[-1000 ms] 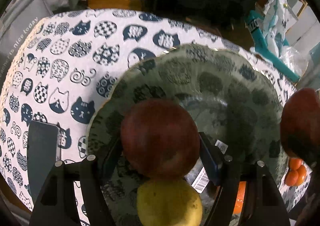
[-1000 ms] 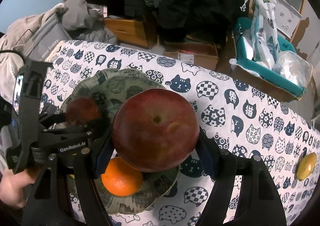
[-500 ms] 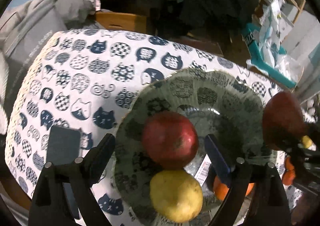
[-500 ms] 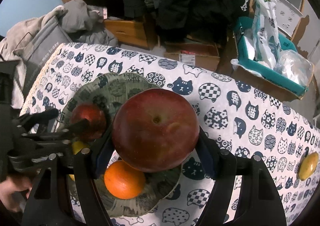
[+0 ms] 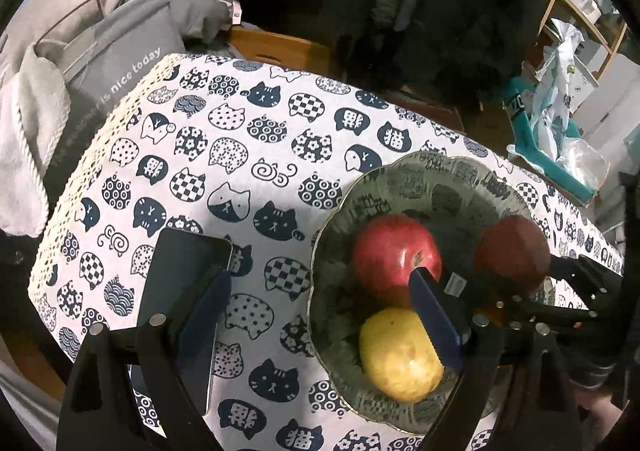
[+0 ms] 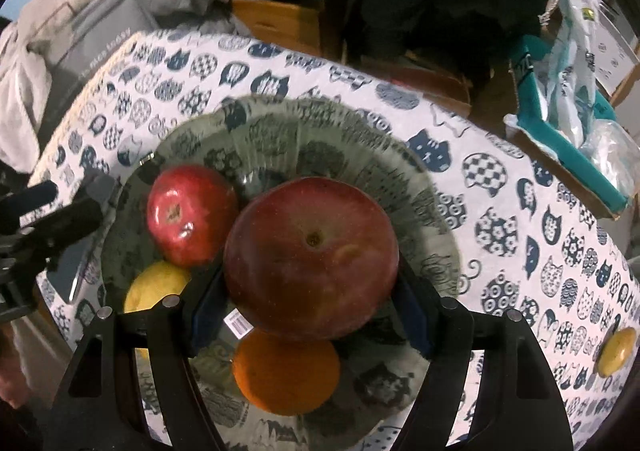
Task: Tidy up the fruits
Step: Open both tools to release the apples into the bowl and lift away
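Observation:
A patterned grey bowl [image 5: 448, 175] [image 6: 320, 119] sits on the cat-print tablecloth. It holds a bright red apple [image 5: 394, 253] [image 6: 190, 219], a yellow fruit [image 5: 396, 357] [image 6: 154, 287] and an orange [image 6: 286, 371]. My left gripper [image 5: 320, 315] is open and empty, pulled back to the left of the bowl. My right gripper [image 6: 310, 311] is shut on a large dark red apple [image 6: 310, 255] [image 5: 512, 251], held over the bowl.
A black phone [image 5: 180, 291] lies on the cloth left of the bowl. Another yellow fruit [image 6: 616, 345] lies at the right of the table. A grey bag and clothes [image 5: 100, 51] sit past the table's left edge; a teal box [image 6: 560, 131] stands behind.
My left gripper let go of the bright red apple in the bowl and drew back to the left. My right gripper carried the dark red apple over the bowl.

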Demonstrator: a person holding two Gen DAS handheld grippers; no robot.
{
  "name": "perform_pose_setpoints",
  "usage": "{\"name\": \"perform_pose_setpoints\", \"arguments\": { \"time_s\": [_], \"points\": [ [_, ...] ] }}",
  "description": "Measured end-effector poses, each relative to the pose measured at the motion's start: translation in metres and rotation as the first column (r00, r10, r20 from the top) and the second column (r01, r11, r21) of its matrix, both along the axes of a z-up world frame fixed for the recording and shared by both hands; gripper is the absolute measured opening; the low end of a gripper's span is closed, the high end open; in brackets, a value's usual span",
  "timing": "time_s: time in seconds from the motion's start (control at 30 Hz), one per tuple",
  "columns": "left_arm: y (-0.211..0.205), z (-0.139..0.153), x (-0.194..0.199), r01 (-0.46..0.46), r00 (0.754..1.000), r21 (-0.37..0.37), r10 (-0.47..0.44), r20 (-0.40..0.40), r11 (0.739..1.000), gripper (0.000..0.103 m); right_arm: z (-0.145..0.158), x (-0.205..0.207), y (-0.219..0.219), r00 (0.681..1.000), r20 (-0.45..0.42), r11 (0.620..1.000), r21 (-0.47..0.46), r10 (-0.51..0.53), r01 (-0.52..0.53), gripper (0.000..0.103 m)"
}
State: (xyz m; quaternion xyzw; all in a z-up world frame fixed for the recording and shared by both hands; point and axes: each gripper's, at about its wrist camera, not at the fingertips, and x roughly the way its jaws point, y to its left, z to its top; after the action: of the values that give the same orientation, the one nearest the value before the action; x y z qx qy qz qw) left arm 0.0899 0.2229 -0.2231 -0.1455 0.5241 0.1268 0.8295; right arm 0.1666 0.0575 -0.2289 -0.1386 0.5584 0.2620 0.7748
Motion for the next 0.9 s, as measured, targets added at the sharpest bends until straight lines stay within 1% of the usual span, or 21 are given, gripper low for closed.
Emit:
{"name": "perform_pose_setpoints", "arguments": {
  "time_s": [0.07,0.17,0.33,0.63,0.7,0.77,0.8,0.9],
  "points": [
    [0.001,-0.001,-0.003,0.004,1.000,0.009,-0.004,-0.005,1.000,0.092,-0.006,0.000,0.002,1.000,-0.010,1.000,-0.014,0.003,-0.003,0.075],
    [0.000,-0.001,-0.005,0.005,1.000,0.011,-0.005,-0.006,1.000,0.092,-0.008,0.000,0.002,1.000,-0.011,1.000,-0.014,-0.003,0.003,0.075],
    [0.000,0.003,-0.007,0.005,1.000,0.012,-0.005,0.000,1.000,0.092,-0.012,0.004,0.002,0.999,-0.044,1.000,-0.011,-0.018,0.018,0.076],
    [-0.002,0.006,-0.013,0.006,1.000,0.018,-0.006,-0.001,1.000,0.092,-0.016,0.004,0.004,0.999,-0.050,1.000,-0.014,-0.020,0.019,0.076],
    [-0.003,0.007,-0.014,0.007,1.000,0.016,-0.007,-0.002,1.000,0.092,-0.017,0.003,0.005,0.999,-0.046,1.000,-0.014,0.002,-0.002,0.077],
    [-0.005,0.009,-0.016,0.009,1.000,0.015,-0.009,0.001,1.000,0.092,-0.011,0.001,0.007,1.000,-0.014,1.000,-0.001,0.018,-0.018,0.081],
    [-0.006,0.011,-0.016,0.010,1.000,0.017,-0.010,0.005,1.000,0.092,-0.008,0.001,0.006,1.000,-0.002,1.000,0.006,0.019,-0.019,0.083],
    [-0.009,0.017,-0.016,0.014,1.000,0.020,-0.014,0.016,1.000,0.092,0.003,0.002,0.003,1.000,0.017,1.000,0.026,0.005,-0.005,0.083]
  ]
}}
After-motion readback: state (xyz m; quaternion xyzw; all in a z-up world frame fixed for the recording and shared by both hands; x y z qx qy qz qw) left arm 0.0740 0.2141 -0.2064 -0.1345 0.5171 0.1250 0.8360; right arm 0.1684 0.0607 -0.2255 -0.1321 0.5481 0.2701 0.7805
